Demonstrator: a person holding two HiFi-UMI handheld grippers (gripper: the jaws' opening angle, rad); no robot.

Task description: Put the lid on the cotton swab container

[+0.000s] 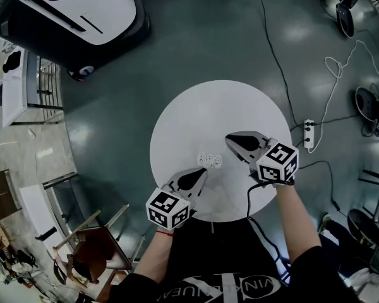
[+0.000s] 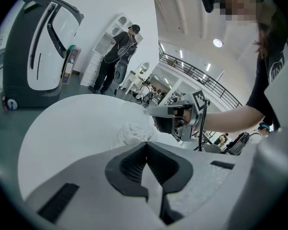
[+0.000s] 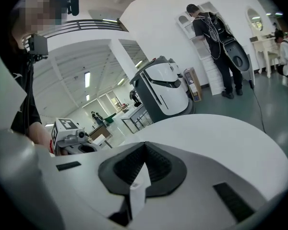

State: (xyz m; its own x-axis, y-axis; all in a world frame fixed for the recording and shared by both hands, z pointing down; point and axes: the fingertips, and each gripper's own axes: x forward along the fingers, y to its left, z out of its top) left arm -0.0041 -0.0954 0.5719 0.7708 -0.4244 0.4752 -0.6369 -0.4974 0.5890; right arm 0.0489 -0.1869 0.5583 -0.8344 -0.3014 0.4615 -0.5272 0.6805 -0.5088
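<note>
The cotton swab container (image 1: 210,161) is a small clear tub full of white swabs near the middle of the round white table (image 1: 177,125). In the left gripper view the container (image 2: 133,131) shows just past my jaws. My left gripper (image 1: 201,172) points at it from the near side and is shut on nothing; its tips (image 2: 146,145) meet. My right gripper (image 1: 230,139) hovers to the container's right, also shut and empty (image 3: 145,145). I cannot make out a lid in any view. The right gripper view does not show the container.
A large black-and-white machine (image 1: 69,17) stands on the floor at the far left. A power strip (image 1: 309,133) with cables lies right of the table. A wooden chair (image 1: 95,251) is at my near left. A person (image 3: 216,47) stands by white shelves.
</note>
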